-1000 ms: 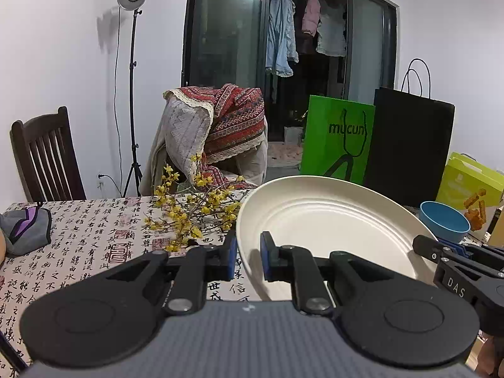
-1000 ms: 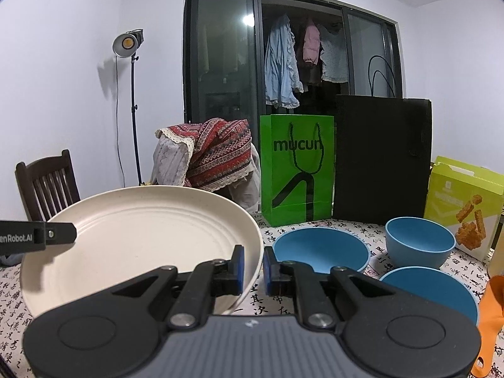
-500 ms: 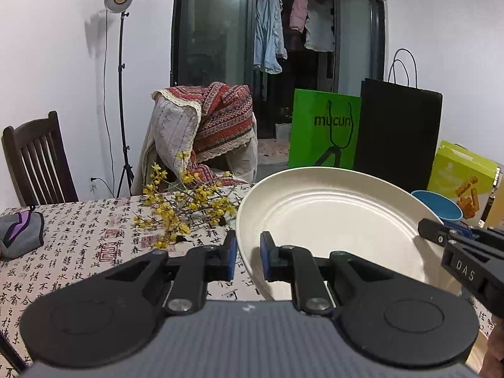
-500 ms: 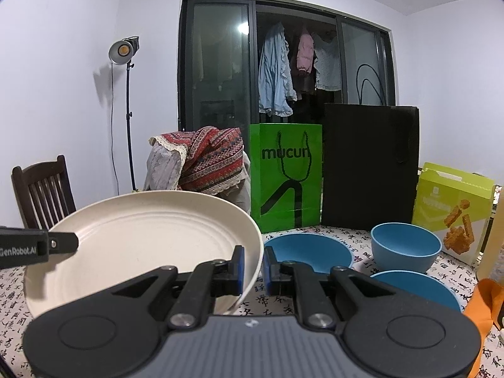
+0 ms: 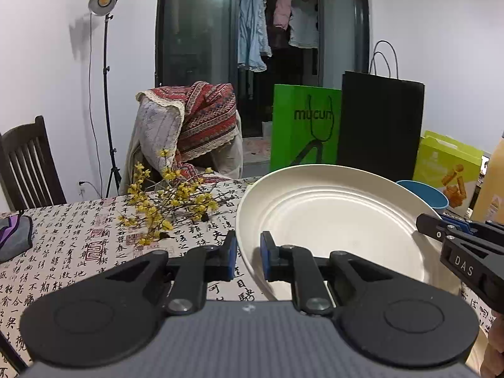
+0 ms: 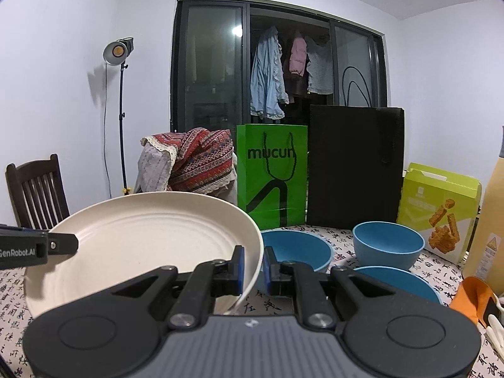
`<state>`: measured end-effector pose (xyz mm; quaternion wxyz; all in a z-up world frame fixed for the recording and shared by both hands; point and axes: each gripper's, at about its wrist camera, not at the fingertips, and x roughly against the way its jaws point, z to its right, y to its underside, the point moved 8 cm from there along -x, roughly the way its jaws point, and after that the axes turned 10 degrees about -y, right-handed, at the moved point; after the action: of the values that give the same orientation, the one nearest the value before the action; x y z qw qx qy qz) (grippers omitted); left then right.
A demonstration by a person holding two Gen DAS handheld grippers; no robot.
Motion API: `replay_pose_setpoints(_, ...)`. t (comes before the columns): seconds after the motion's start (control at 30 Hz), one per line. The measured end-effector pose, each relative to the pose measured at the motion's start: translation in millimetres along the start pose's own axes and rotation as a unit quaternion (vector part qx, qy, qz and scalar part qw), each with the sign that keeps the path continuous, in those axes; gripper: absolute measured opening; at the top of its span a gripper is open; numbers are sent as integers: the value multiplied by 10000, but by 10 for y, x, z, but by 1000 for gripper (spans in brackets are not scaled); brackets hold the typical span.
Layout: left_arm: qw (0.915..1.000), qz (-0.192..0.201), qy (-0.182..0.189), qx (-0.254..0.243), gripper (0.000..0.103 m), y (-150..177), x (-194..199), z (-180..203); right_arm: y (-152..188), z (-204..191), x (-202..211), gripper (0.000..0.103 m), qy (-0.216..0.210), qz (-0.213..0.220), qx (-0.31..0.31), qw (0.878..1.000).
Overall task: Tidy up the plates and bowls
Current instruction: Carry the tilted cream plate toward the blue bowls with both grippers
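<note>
A large cream plate (image 5: 330, 220) is held up above the table between both grippers. My left gripper (image 5: 245, 258) is shut on its left rim, and its fingers (image 6: 47, 245) show at the left edge of the right wrist view. My right gripper (image 6: 253, 267) is shut on the plate's (image 6: 151, 245) right rim, and its fingers (image 5: 441, 230) reach in from the right of the left wrist view. Behind and right of the plate sit three blue bowls: a wide one (image 6: 296, 249), a deeper one (image 6: 387, 242) and a near one (image 6: 400, 283).
The table wears a calligraphy-print cloth (image 5: 78, 245). Yellow flower sprigs (image 5: 170, 201) lie left of the plate. At the back stand a green bag (image 6: 272, 173), a black bag (image 6: 356, 167) and a lime snack box (image 6: 441, 208). An orange item (image 6: 472, 296) lies far right.
Both grippers and the plate have drifted a little to the right, so the background has slid left in the views. Both grips on the rim are unchanged.
</note>
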<state>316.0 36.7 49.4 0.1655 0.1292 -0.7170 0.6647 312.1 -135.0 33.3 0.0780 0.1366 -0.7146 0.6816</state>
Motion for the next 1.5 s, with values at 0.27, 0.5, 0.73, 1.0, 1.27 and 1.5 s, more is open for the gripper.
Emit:
replay_pose_setpoints(0.27, 9999, 39, 98, -134, 16, 59, 52, 126, 58, 118, 93, 12, 88, 38, -79, 9999)
replay_pose_setpoints(0.5, 9997, 47, 140, -194, 16, 100, 84, 211, 100, 197, 149, 12, 120, 43, -170, 9998)
replay_pose_setpoints(0.73, 9998, 52, 149, -119, 16, 108, 151, 251, 94, 254, 226, 12, 78, 45, -159, 9998)
replay_pose_setpoints(1.0, 9997, 185, 39, -175, 15, 43, 333, 307, 121, 256, 331, 12, 9, 93, -198, 9998)
replay_pose_setpoints(1.27, 9994, 107, -29, -321, 16, 112, 434, 366, 140, 285, 474, 12, -25, 206, -271, 9994)
replay_pose_setpoints(1.5, 9989, 204, -94, -415, 16, 113, 557, 405, 150, 286, 599, 12, -32, 303, -260, 9992)
